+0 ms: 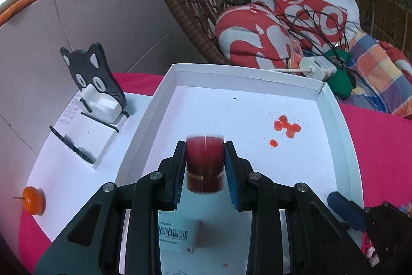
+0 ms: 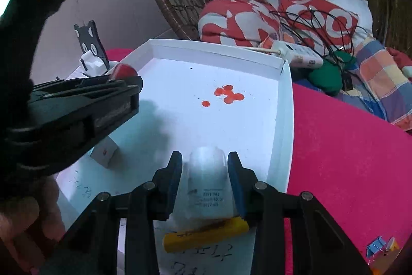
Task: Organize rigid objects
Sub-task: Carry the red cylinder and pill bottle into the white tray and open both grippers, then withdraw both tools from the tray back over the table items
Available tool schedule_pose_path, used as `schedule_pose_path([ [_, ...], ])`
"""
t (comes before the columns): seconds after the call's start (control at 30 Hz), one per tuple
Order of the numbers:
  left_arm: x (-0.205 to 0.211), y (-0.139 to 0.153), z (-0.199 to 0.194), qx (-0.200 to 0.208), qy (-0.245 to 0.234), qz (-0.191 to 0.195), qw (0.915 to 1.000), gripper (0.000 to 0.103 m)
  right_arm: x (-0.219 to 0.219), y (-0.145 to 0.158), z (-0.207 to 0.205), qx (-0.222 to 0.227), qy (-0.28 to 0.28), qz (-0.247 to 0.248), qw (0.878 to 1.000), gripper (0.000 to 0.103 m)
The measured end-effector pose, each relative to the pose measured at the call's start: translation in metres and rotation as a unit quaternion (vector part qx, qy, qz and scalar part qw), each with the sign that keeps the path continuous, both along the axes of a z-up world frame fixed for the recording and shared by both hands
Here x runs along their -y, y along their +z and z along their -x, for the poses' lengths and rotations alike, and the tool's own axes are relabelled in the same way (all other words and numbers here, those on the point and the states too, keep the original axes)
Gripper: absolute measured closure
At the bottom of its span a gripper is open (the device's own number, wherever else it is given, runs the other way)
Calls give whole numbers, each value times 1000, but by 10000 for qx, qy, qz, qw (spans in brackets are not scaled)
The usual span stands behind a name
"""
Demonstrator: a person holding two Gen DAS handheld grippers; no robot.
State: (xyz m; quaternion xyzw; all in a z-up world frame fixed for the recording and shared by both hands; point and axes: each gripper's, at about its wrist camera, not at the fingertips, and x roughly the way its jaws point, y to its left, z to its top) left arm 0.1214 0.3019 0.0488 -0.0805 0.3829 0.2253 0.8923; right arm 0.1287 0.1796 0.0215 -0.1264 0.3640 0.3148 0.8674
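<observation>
My left gripper (image 1: 205, 146) is shut on a dark red jar (image 1: 204, 164) with a gold band. Its pads lie against the jar's two sides, and the jar looks blurred. It hangs over the near part of the white tray (image 1: 329, 105). My right gripper (image 2: 205, 157) is shut on a white translucent bottle (image 2: 208, 179) with printed digits, held over the tray's (image 2: 283, 99) near right corner. A yellow block (image 2: 206, 233) lies just under the bottle. In the right wrist view the left gripper's black body fills the left side, with the red jar (image 2: 125, 70) showing past it.
Red blotches (image 1: 287, 126) stain the tray floor. A small barcoded box (image 1: 177, 233) lies in the tray. A black cat-shaped stand (image 1: 95, 79) and an orange round thing (image 1: 33, 200) sit to the left. Cushions (image 1: 252, 35), a power strip (image 1: 319, 66) and a wicker chair lie behind.
</observation>
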Motion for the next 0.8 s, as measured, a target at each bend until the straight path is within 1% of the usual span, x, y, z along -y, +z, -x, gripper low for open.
schedule_pose_path([
  [0.03,-2,0,3,56,35,58,10000,65,0,1,3,88,-9,14,10000,66],
  [0.1,-3,1,6,155,119,102,9998,28,0,2,9,251,17,33,9997,60],
  [0.13,-4,2,8,227,134,115,9996,23,-1,3,12,335,45,29,9994,49],
  [0.17,-4,3,9,280,138,102,9995,22,-1,4,14,378,56,16,9993,35],
  [0.2,-4,3,10,290,147,76,9994,22,-1,5,15,411,78,-10,9991,30],
  [0.23,-3,3,10,299,143,73,9994,22,-1,6,17,429,96,-42,9990,22],
  [0.27,-2,4,11,322,133,92,9993,20,-1,7,18,453,98,-70,9989,21],
  [0.3,-3,5,12,366,138,103,9992,16,-1,7,18,460,103,-88,9988,20],
  [0.33,-2,5,13,405,141,109,9990,13,0,8,19,459,118,-106,9988,13],
  [0.37,-3,7,15,463,138,128,9987,3,0,8,20,492,94,-68,9987,5],
  [0.4,-3,8,18,518,150,140,9984,0,1,9,22,545,76,-47,9985,0],
  [0.5,-4,11,24,598,193,147,9979,0,10,13,28,672,73,-143,9976,0],
  [0.67,-6,17,39,798,283,333,9959,0,26,19,41,900,25,-214,9957,0],
  [0.8,-5,27,60,1145,395,427,9917,0,45,24,53,1051,-18,-313,9940,0],
])
